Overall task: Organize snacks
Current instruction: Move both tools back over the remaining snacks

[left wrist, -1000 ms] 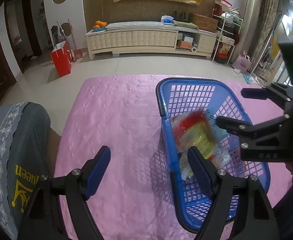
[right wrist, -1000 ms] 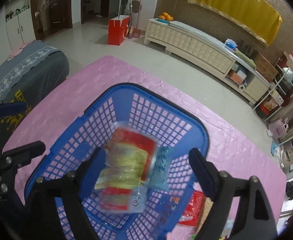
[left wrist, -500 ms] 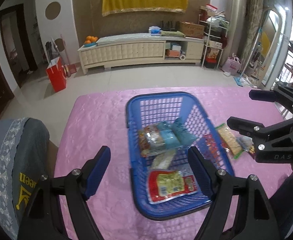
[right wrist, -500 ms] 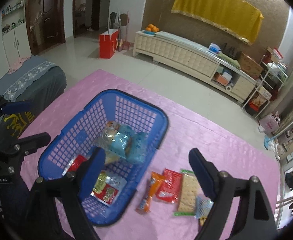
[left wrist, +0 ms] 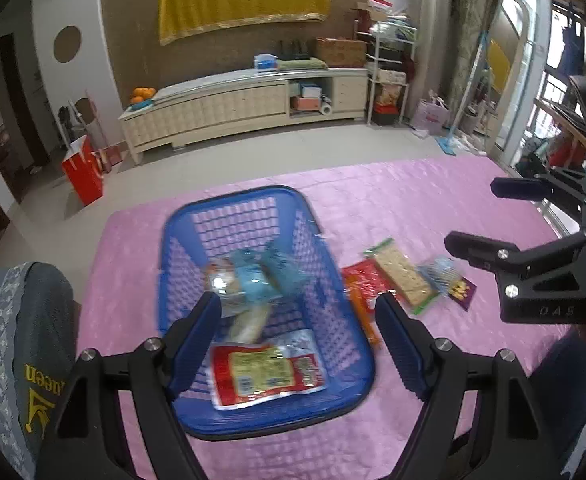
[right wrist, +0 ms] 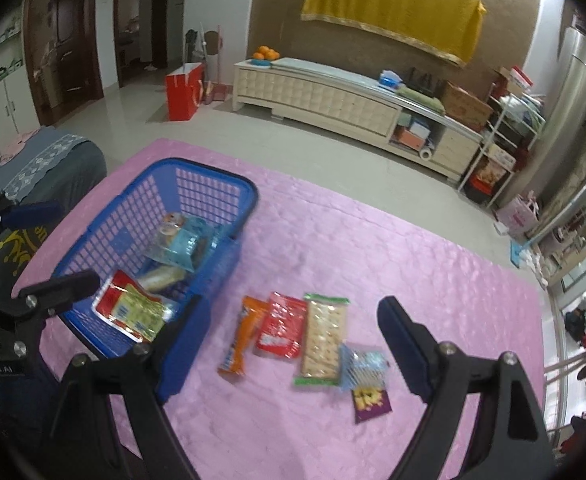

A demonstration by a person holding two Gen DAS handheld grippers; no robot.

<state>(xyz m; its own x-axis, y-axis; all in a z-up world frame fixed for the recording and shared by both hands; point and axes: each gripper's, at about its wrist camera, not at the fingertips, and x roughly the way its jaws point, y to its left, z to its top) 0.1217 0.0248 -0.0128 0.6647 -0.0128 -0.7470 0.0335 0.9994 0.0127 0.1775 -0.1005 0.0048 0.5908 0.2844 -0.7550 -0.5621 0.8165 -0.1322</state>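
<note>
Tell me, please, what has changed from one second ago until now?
The red-and-yellow packet, blurred between the grippers a second ago, now lies in the blue basket. Both views have pulled back. Left gripper and right gripper stayed open and empty; the loose snacks stayed on the cloth.

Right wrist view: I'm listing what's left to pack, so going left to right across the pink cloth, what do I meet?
Blue basket → orange packet → red packet → cracker pack → clear blue packet
</note>
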